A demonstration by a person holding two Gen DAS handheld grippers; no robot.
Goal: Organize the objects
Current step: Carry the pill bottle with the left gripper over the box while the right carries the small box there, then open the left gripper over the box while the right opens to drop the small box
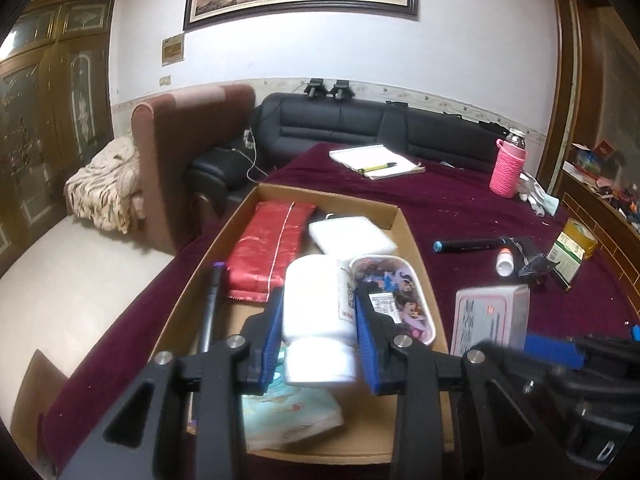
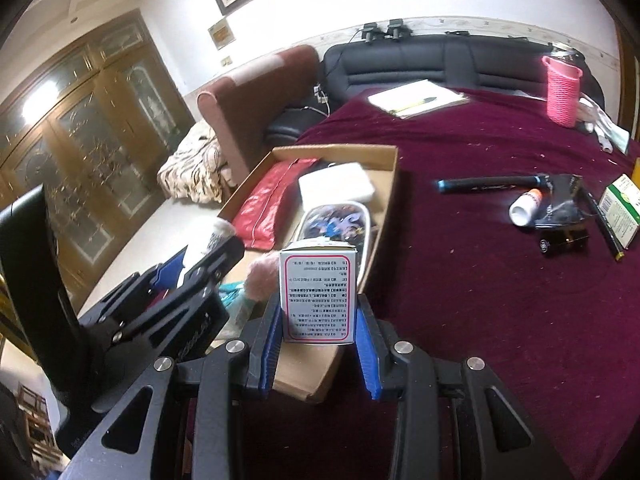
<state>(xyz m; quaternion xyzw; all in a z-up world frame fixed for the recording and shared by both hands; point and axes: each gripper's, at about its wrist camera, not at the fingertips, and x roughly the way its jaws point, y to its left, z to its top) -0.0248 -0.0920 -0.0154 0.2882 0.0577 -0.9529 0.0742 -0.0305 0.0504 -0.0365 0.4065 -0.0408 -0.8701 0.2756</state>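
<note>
Grippers both loaded: I see my left gripper [image 1: 320, 320] clamped on a white bottle [image 1: 316, 312] over the cardboard box [image 1: 408, 232] (already crowded), right gripper [image 2: 318, 320] clamped on a small carton [image 2: 318, 292] beside its rim.

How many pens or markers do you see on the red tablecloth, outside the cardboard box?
3: a yellow pen on the notepad, a blue-capped marker right of the box, a thin pen beside the green box. Clutter may hide more.

One cardboard box [image 1: 408, 236], two white bottles [image 1: 318, 320] [image 1: 505, 263], two medicine cartons [image 2: 318, 294] [image 2: 620, 210], two dark markers [image 1: 468, 245] [image 1: 211, 304], one pink flask [image 1: 509, 168], upper right.
</note>
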